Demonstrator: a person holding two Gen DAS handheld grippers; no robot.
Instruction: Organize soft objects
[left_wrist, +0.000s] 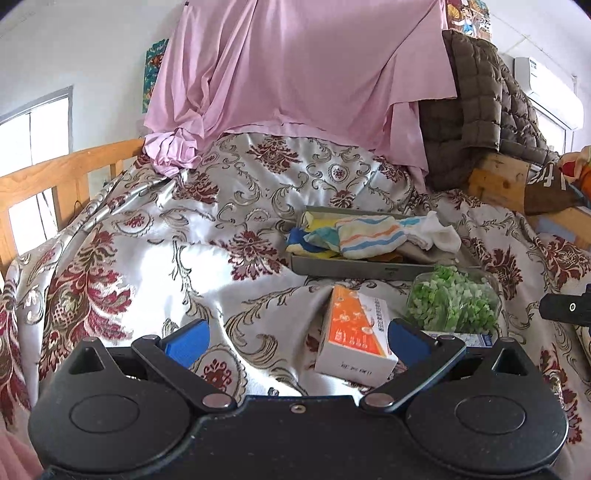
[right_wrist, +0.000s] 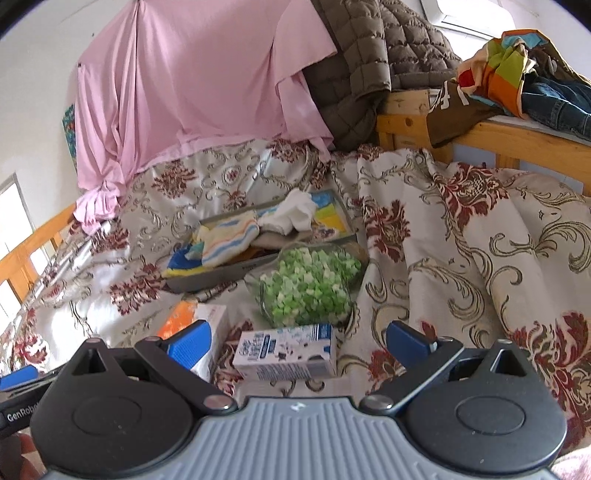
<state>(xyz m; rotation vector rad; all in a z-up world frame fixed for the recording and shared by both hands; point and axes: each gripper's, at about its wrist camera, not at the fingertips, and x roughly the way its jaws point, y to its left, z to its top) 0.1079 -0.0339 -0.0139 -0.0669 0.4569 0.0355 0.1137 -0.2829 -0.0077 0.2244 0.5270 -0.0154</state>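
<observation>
Socks (left_wrist: 373, 236) fill the tray (left_wrist: 354, 267); both tongs (left_wrist: 297, 341) (right_wrist: 299, 341) gape, seemingly empty.

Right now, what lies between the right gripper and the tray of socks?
In the right wrist view, between the right gripper and the tray lie a blue-white carton and a bag of green pieces.

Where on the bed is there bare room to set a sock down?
Open bedspread lies left of the grey tray, toward the wooden rail, and right of the green bag. It is crowded between tray, bag, orange box and blue-white carton.
</observation>
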